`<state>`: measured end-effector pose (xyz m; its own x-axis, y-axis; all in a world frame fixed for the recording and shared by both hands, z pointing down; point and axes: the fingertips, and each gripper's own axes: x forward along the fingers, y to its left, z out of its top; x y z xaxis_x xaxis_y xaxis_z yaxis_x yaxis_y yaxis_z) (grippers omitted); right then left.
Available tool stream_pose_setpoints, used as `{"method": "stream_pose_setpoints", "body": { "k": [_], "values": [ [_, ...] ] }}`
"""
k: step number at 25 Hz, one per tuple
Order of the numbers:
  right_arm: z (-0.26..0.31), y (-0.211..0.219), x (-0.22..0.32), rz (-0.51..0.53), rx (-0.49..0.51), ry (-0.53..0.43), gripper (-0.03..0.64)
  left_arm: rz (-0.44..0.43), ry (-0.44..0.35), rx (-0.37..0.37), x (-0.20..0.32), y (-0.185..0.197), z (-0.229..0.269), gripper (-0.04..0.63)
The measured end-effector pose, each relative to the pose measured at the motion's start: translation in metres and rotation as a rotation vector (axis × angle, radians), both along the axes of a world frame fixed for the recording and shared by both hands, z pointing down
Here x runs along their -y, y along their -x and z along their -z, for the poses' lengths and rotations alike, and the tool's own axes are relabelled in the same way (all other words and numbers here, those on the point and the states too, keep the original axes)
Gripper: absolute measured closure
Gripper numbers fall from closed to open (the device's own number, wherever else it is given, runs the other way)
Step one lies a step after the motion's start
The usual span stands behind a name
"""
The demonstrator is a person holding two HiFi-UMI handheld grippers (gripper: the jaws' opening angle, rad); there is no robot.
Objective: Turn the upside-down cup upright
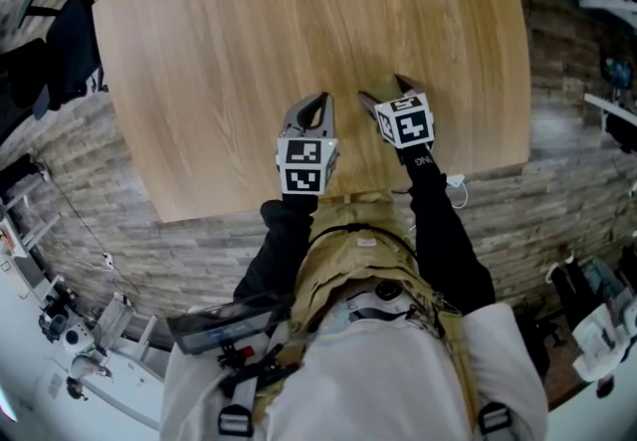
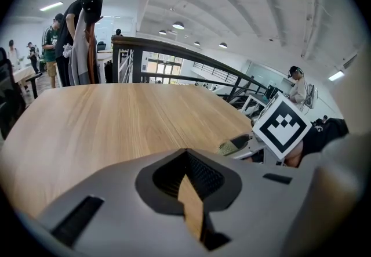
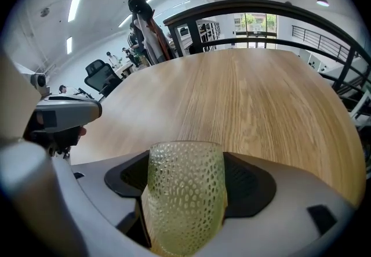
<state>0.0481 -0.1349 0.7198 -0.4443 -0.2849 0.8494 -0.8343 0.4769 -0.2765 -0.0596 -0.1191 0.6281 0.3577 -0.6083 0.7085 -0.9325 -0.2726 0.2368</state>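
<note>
Green dimpled cup tight in right claw, left claw closed and empty

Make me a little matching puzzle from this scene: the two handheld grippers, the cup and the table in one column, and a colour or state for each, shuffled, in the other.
Column A
1. left gripper
2. right gripper
3. cup
4. table

Column B
a. pale wood grain
b. greenish dimpled glass
c. clamped on something
d. closed, holding nothing

Pairs: 1-d, 2-c, 3-b, 4-a
</note>
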Motion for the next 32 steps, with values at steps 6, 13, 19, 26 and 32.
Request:
{"method": "stream_pose_setpoints", "body": {
  "k": [6,13,19,26,32],
  "values": [
    [0.003,0.000,0.009,-0.086,0.039,-0.038,0.235,-0.007,-0.009,0.011,-0.004,0.003,0.002,0.594],
    [0.006,-0.002,0.010,-0.115,0.073,-0.048,0.234,0.005,-0.040,0.021,-0.006,0.006,0.008,0.594],
    [0.014,-0.005,0.013,-0.133,0.108,-0.078,0.233,0.011,-0.048,0.023,-0.009,0.011,0.012,0.594],
    [0.022,-0.006,0.010,-0.134,0.131,-0.100,0.227,0.009,-0.056,0.029,-0.014,0.009,0.014,0.594],
    [0.039,-0.009,0.011,-0.133,0.161,-0.137,0.222,0.019,-0.065,0.031,-0.012,0.011,0.018,0.594]
  ]
}}
